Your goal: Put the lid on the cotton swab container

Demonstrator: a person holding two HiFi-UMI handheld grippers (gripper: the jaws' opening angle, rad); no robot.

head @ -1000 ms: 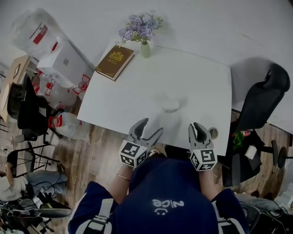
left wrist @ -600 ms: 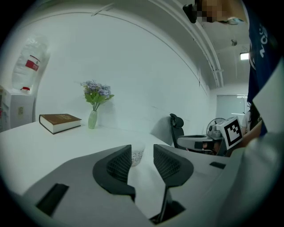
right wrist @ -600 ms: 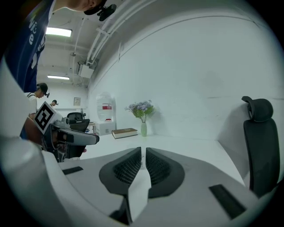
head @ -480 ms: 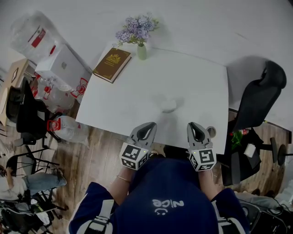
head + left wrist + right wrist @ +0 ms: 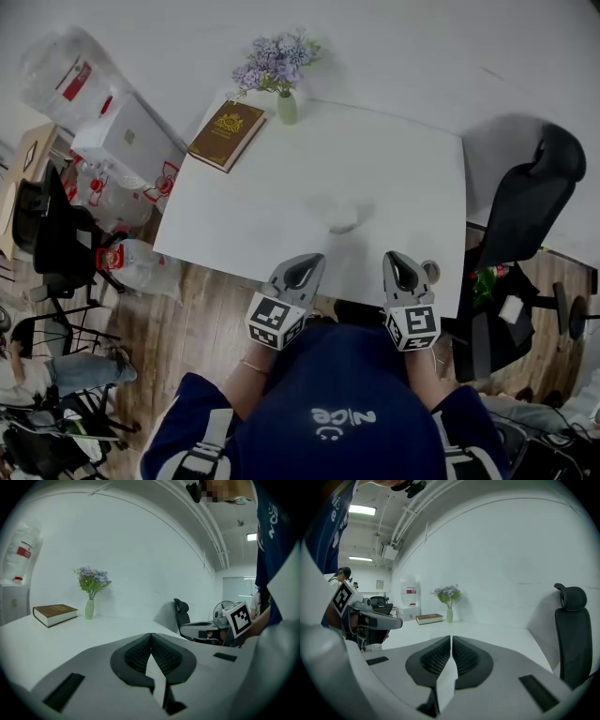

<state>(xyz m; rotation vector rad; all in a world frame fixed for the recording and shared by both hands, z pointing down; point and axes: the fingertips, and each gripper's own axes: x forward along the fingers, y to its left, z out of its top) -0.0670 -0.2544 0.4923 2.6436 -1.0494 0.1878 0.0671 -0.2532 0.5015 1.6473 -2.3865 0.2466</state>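
Note:
In the head view a pale, see-through round thing lies near the middle of the white table; I cannot tell whether it is the container or the lid. A small round object sits by the table's near right edge, just right of my right gripper. My left gripper hovers over the near edge, apart from both. Both grippers are shut with nothing between the pads, as the left gripper view and the right gripper view show.
A brown book and a small vase of purple flowers stand at the table's far left corner. A black office chair is to the right. Boxes, bags and a water dispenser crowd the floor on the left.
The left gripper's jaws went from wide open to shut on nothing. Both grippers stayed at the table's near edge.

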